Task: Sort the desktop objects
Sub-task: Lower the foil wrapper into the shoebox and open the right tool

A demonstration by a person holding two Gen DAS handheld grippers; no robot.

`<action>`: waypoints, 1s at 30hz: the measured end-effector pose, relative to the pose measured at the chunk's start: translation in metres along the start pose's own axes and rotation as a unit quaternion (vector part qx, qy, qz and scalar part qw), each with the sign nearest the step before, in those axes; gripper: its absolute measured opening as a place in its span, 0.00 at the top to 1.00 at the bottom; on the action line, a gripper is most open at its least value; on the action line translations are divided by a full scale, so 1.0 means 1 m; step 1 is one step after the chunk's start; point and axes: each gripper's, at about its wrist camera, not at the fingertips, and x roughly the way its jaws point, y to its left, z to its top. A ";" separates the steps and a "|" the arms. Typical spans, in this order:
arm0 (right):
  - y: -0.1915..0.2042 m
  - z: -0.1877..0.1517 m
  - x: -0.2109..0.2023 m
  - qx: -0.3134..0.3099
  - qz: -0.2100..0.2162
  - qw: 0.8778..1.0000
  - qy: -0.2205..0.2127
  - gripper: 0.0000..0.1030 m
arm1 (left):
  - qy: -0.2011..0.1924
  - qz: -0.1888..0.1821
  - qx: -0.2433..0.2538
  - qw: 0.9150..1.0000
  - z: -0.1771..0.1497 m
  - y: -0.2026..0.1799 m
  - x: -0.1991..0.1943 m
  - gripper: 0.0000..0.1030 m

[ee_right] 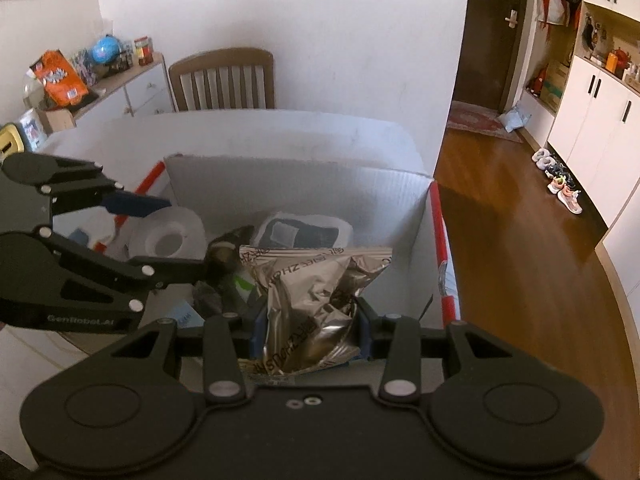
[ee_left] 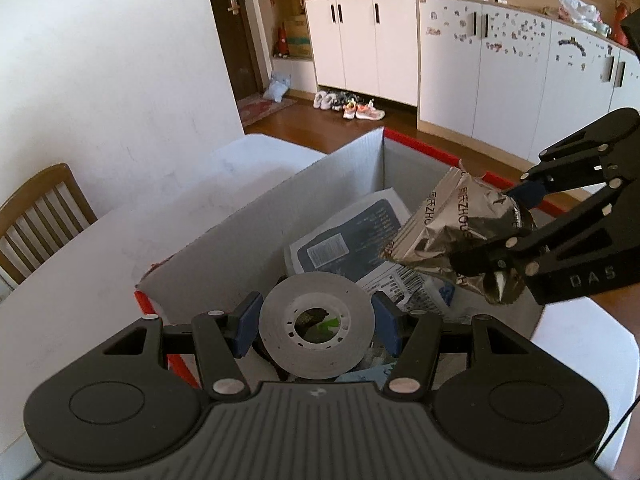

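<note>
Over the open cardboard box my left gripper is shut on a grey tape roll with a white core, its blue pads pressing both sides. My right gripper comes in from the right, shut on a crumpled silver foil bag. In the right wrist view, the foil bag sits between the blue pads of the right gripper, above the box. The left gripper holds the roll at the left. A white-and-navy packet lies inside the box.
The red-edged box stands on a white table, with other small items at its bottom. A wooden chair stands behind the table against the wall. A sideboard with clutter is at the left. White cabinets and shoes are across the wooden floor.
</note>
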 end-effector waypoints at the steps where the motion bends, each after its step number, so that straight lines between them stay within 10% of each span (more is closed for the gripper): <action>1: 0.000 0.000 0.002 -0.001 0.001 1.000 0.001 0.60 | 0.003 0.000 0.002 1.000 0.001 0.000 0.003 0.43; 30: -0.007 -0.016 0.013 0.004 0.018 1.000 0.024 0.59 | 0.120 -0.026 0.029 0.992 0.006 -0.006 0.067 0.43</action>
